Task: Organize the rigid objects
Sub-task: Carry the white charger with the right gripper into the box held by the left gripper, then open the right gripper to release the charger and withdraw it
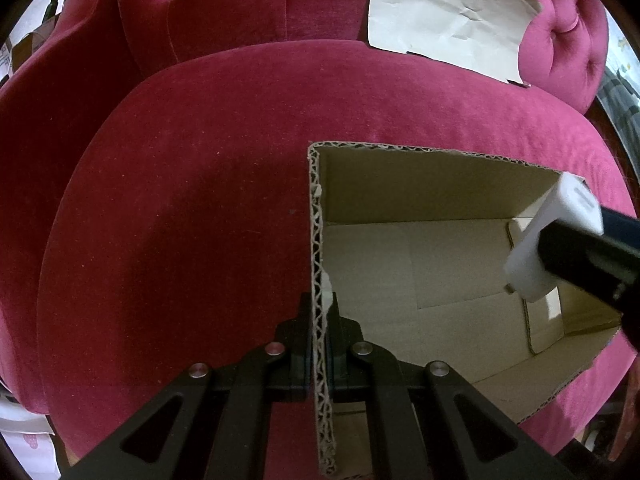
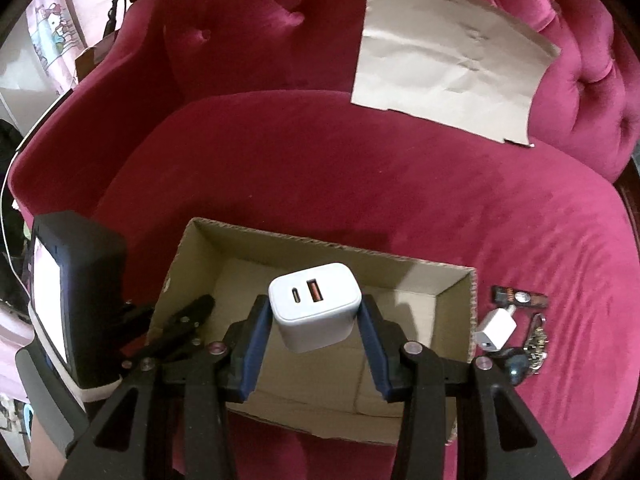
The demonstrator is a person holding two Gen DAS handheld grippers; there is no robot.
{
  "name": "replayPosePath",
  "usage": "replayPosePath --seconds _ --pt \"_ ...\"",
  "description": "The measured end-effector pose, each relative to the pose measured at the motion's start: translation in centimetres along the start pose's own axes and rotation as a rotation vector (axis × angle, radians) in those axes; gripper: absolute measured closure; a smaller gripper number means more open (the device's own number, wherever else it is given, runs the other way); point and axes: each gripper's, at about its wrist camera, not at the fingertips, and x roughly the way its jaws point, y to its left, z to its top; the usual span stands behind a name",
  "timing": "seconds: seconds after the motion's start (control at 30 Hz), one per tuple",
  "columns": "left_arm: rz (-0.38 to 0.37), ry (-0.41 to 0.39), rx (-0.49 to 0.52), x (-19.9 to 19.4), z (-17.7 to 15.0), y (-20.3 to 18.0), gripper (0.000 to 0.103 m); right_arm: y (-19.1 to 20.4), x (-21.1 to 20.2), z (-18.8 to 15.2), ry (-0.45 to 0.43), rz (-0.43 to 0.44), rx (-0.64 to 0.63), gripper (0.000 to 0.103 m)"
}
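Your right gripper (image 2: 316,322) pinches a white charger block (image 2: 314,310) between its blue-padded fingers (image 2: 252,344), port face up, showing a small oval port beside an orange rectangular one. The block hangs above the open cardboard box (image 2: 456,276), not touching its floor.

Your left gripper (image 1: 320,344) has its fingers pressed together on the box's near left wall (image 1: 318,240), the corrugated edge running straight up between them. From that side the box interior lies to the right of your fingers, bare cardboard with flap seams showing, and the white block enters above its far right corner.

Just right of your right fingers, outside the box wall, a smaller white plug adapter (image 2: 494,328) lies on the cushion, touching or nearly touching a bunch of keys (image 2: 534,346). A dark flat packet (image 2: 520,298) lies just beyond them.

Everything rests on a deep pink velvet seat cushion (image 2: 320,184), smooth and slightly domed. Beyond your fingers, at the back of the seat, a creased pale sheet of cardboard (image 2: 448,64) leans against the button-tufted backrest (image 2: 224,20). The armrest curves round on the far left. Past it, at the picture's edge, a pale wall with a cartoon-print fabric (image 2: 52,36) shows; the rest of the room is too dim to tell.
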Motion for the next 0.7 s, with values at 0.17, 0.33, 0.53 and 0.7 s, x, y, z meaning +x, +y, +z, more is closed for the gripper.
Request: replayPosePath --seconds 0.17,0.33,0.53,0.7 --pt "0.002 -0.001 0.004 0.0 0.0 -0.2 0.098 0.3 0.8 -0.2 0.018 0.027 -0.004 0.055" --pt "-0.004 0.003 -0.003 -0.1 0.0 0.0 0.099 0.2 -0.2 0.1 -0.048 -0.045 -0.024 0.013" --pt "0.001 0.002 -0.001 -0.1 0.1 -0.1 0.099 -0.2 -0.3 0.3 -0.05 -0.09 -0.036 0.0" --pt "0.002 0.001 0.003 0.0 0.0 -0.2 0.099 -0.4 -0.4 0.4 -0.049 -0.109 -0.035 0.0"
